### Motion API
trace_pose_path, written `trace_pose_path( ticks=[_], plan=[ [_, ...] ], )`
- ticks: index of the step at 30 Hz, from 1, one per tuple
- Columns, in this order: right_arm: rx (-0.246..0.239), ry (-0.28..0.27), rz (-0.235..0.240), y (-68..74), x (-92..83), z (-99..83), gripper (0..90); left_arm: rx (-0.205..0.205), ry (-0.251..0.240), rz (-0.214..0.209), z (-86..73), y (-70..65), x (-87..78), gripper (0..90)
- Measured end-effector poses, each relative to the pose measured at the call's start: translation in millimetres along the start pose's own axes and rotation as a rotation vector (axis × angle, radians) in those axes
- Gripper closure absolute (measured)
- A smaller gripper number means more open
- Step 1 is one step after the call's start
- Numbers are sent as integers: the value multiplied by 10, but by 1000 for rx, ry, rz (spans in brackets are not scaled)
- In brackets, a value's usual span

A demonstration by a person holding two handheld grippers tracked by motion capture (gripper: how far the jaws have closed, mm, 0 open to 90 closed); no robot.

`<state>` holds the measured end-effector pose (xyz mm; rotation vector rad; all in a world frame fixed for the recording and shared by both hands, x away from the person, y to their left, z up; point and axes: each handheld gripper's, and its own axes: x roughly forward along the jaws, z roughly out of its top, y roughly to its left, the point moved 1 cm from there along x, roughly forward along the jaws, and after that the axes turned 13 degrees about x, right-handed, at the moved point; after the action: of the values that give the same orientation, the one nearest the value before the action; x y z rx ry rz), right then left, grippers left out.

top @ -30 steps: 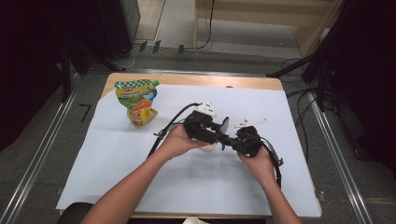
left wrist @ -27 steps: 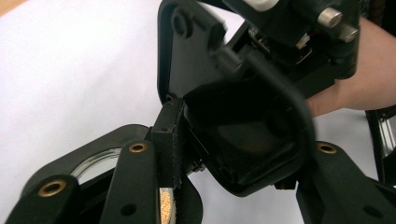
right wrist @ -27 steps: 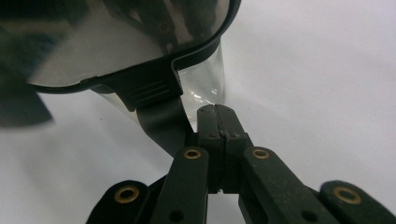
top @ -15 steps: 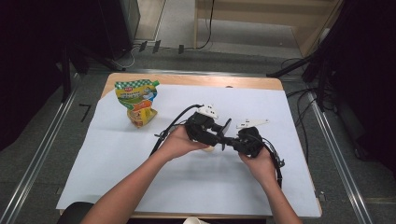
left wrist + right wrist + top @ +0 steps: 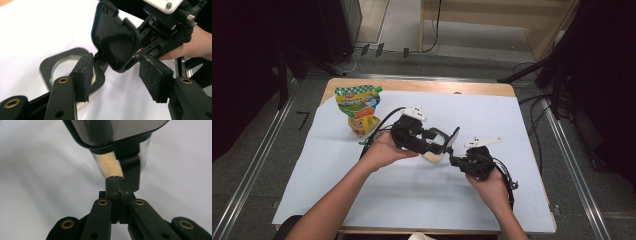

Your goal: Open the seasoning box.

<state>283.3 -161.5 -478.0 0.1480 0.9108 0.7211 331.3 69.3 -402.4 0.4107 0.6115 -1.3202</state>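
High view: wooden worktop (image 5: 422, 86) covered by a white sheet (image 5: 412, 200). A small clear container (image 5: 432, 157) with a black rim sits on the sheet near the middle, its black flip lid (image 5: 454, 139) standing up open. The left gripper (image 5: 442, 146) comes in from the left, and its jaws reach over the container at the lid. The right gripper (image 5: 453, 160) comes in from the right, tips low beside the container. A green pouch (image 5: 357, 99) stands at the far left of the worktop with a yellow-orange packet (image 5: 362, 124) in front of it, well apart from the grippers.

Left gripper view: left gripper (image 5: 117, 75) jaws are apart and have just been opening. The raised lid (image 5: 113, 42) stands between and beyond the pads, and neither pad presses on it. The container (image 5: 48, 67) rim lies on the sheet (image 5: 37, 30), behind the left pad. The right gripper (image 5: 140, 53) and the hand (image 5: 197, 46) holding it are past the lid.

Right gripper view: right gripper (image 5: 117, 181) jaws are pressed together with nothing seen between them. The tips sit against the container (image 5: 107, 163), which holds beige grains, just beside the black hinge strap (image 5: 131, 168). The lid (image 5: 112, 132) is above.
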Motion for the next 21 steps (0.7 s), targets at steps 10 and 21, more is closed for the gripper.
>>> trace_pose_path(
  ticks=[10, 21],
  plan=[
    [-6, 2, -3, -56, 93, 45, 900, -82, 38, -23, -318, 203, -135, 559],
    [-4, 2, -8, -232, 111, 151, 900, -147, 1, 35, -537, 286, -453, 636]
  ],
)
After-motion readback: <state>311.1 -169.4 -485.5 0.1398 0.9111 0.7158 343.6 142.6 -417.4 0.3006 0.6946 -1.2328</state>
